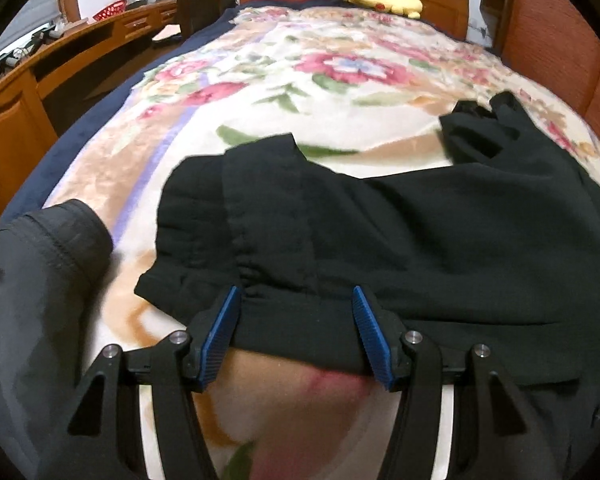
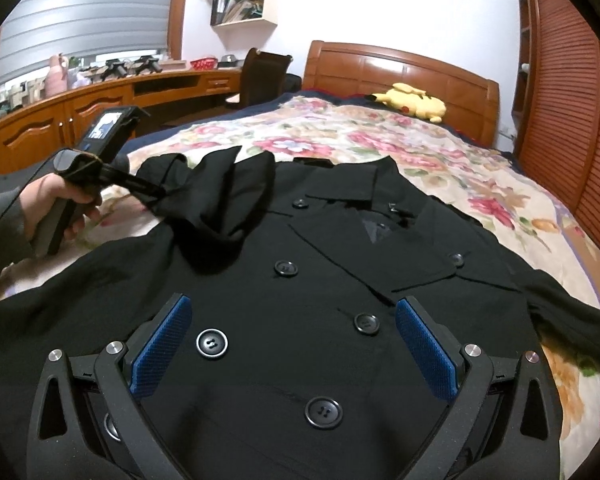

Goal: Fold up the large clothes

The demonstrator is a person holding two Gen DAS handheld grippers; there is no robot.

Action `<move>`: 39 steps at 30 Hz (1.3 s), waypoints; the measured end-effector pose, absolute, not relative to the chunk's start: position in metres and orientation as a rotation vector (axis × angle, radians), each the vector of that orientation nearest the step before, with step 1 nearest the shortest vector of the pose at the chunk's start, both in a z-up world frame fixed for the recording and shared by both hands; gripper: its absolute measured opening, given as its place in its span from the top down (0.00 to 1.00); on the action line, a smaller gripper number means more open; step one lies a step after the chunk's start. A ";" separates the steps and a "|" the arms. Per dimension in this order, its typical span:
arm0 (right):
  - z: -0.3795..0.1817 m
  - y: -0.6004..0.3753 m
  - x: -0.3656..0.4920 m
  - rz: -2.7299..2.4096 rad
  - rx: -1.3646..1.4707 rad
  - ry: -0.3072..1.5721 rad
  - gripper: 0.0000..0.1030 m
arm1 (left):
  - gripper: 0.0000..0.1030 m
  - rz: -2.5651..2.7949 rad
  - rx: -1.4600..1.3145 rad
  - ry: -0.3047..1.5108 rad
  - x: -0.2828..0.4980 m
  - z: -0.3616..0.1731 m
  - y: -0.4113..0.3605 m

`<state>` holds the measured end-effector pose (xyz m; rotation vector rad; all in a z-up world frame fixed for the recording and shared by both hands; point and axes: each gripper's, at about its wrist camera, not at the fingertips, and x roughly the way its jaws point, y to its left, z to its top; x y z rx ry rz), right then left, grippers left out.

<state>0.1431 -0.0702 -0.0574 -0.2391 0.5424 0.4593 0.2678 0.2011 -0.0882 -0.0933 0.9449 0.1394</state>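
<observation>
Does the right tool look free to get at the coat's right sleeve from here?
Probably yes: the right tool hangs open over the coat front, and the sleeve lies uncovered on the blanket.

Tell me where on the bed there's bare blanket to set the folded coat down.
Most free: the floral blanket between the black coat's collar and the yellow plush toy by the headboard. A narrower strip runs along the coat's far sleeve toward the louvered wardrobe. The near end is crowded: coat, left gripper at the sleeve, right gripper above the buttons.
</observation>
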 end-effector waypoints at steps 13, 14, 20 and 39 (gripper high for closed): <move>-0.054 -0.074 0.140 0.448 -0.248 0.526 0.00 | 0.92 0.098 -0.033 0.970 0.262 -0.063 0.178; -0.053 -0.076 0.140 0.445 -0.250 0.521 0.00 | 0.92 0.094 -0.015 0.950 0.257 -0.053 0.170; -0.045 -0.090 0.134 0.426 -0.243 0.502 0.00 | 0.92 0.030 0.050 0.812 0.228 0.008 0.109; -0.036 -0.165 0.113 0.285 -0.224 0.488 0.00 | 0.83 -0.292 0.070 0.674 0.150 0.032 -0.048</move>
